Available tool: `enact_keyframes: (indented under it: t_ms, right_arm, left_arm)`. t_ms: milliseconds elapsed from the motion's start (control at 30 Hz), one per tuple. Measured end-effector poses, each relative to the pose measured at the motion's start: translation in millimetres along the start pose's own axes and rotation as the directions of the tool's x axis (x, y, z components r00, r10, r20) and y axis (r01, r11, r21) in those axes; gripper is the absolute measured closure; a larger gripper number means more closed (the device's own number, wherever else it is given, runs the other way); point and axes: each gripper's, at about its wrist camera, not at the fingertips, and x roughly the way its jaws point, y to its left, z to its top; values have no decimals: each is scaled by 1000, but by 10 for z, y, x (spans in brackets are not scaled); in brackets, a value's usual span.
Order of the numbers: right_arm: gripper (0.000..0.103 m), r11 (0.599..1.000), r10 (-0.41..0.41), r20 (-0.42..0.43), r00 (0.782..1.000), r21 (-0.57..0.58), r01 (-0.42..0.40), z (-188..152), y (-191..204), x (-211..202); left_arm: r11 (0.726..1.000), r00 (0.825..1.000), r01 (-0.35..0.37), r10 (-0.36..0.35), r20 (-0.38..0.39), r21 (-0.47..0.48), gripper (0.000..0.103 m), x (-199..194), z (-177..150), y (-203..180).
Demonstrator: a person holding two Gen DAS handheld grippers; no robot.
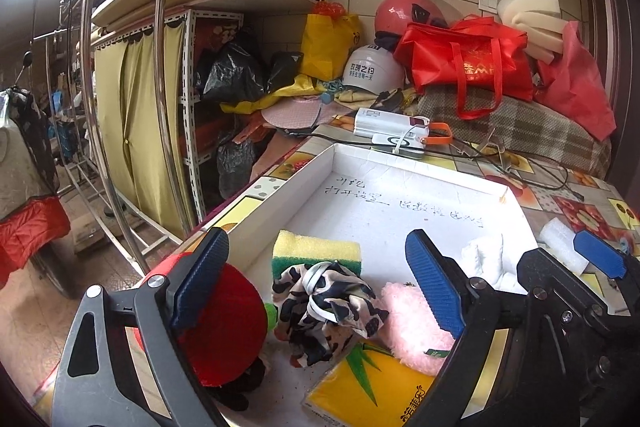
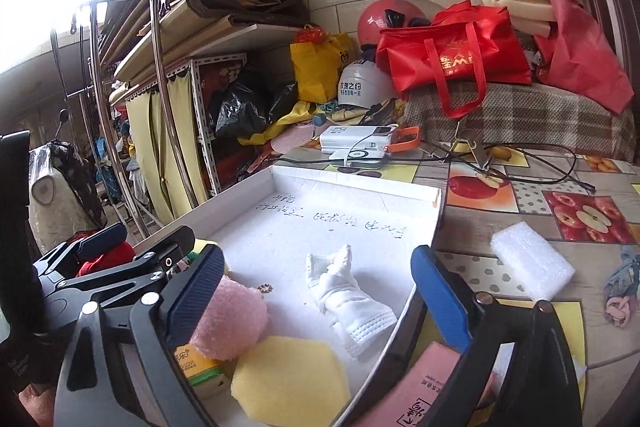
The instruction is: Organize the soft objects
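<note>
A shallow white box (image 1: pixel 360 163) (image 2: pixel 360 187) lies on the table. In the left wrist view it holds a yellow-green sponge (image 1: pixel 316 247), a black-and-white patterned cloth (image 1: pixel 324 307), a pink fluffy item (image 1: pixel 408 323), a yellow tissue pack (image 1: pixel 368 387) and a white glove (image 1: pixel 484 255). A red soft item (image 1: pixel 228 323) sits at the box's left edge. My left gripper (image 1: pixel 320 283) is open above the cloth. My right gripper (image 2: pixel 320 291) is open above the white glove (image 2: pixel 348 303), with a yellow sponge (image 2: pixel 292 379) and the pink fluffy item (image 2: pixel 232 315) near it.
A white foam block (image 2: pixel 532 263) and a pink packet (image 2: pixel 424 383) lie on the fruit-print tablecloth (image 2: pixel 520 195) right of the box. Power banks (image 2: pixel 360 143) with cables, helmets, red bags (image 2: pixel 452 59) and a plaid cushion crowd the back. A metal rack (image 1: pixel 120 107) stands left.
</note>
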Motion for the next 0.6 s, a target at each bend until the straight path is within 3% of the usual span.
enact_keyframes:
  t_ms: [167,267,600]
  right_arm:
    - [0,998,-10,40,999,-54,12,9,96,-65]
    - [0,997,-13,70,997,-69,18,9,124,-117]
    - [0,989,-58,115,992,-131,73,-67,230,-273]
  left_arm:
    - [999,999,-37,38,30,-28,12,-57,-9,49]
    - [998,998,-56,57,26,-40,0,-47,-15,71]
    - [997,993,-76,78,88,-26,0,-164,-40,27]
